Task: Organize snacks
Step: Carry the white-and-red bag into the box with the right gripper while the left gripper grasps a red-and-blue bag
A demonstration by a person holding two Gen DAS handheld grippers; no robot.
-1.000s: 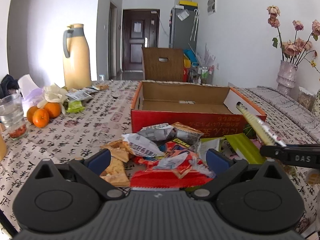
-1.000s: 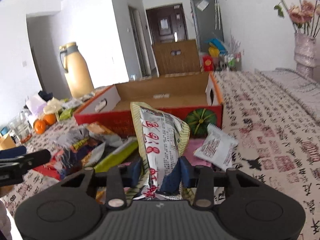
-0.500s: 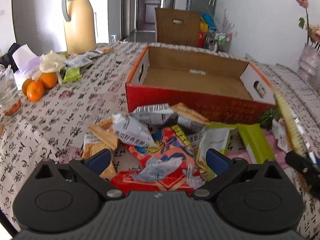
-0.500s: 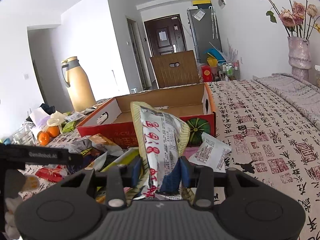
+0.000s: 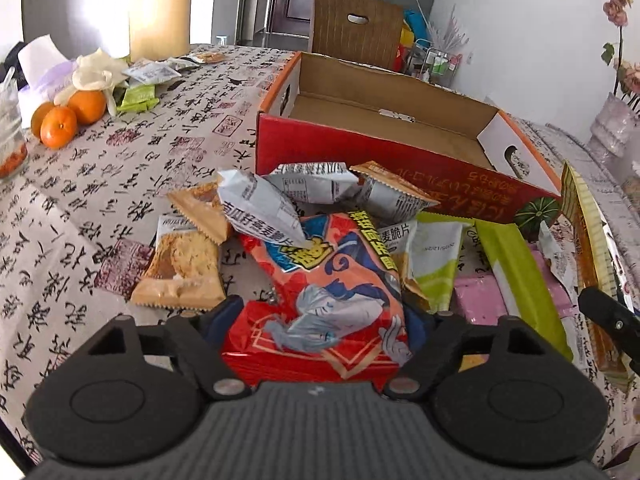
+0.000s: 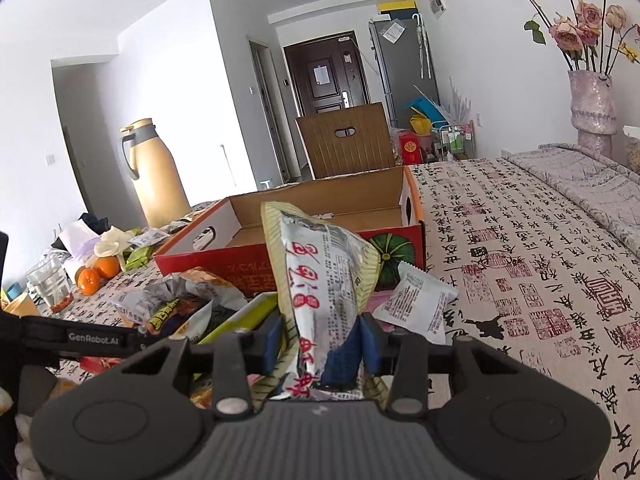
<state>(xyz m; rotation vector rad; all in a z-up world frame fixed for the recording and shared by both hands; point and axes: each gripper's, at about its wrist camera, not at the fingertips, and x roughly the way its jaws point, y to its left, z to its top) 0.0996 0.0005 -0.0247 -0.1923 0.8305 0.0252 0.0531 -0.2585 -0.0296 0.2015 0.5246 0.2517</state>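
A pile of snack packets lies on the tablecloth in front of an open red cardboard box (image 5: 360,152), also in the right wrist view (image 6: 224,256). My left gripper (image 5: 320,320) is open, its fingers on either side of a red and orange snack bag (image 5: 324,280) at the near edge of the pile. My right gripper (image 6: 320,340) is shut on a long silver and yellow packet (image 6: 320,272) and holds it upright above the table. That packet shows edge-on in the left wrist view (image 5: 588,236). The box is empty inside.
Two oranges (image 5: 66,116), a glass (image 5: 8,128) and a tan thermos jug (image 5: 160,8) stand at the left. A vase of flowers (image 6: 592,104) stands at the far right. A white packet (image 6: 416,304) lies right of the pile. A brown chair back (image 6: 344,140) is behind the box.
My left gripper has tilted down and moved forward onto the pile, so the red and orange bag now lies between its open fingers. The right gripper keeps hold of its packet, raised a little.
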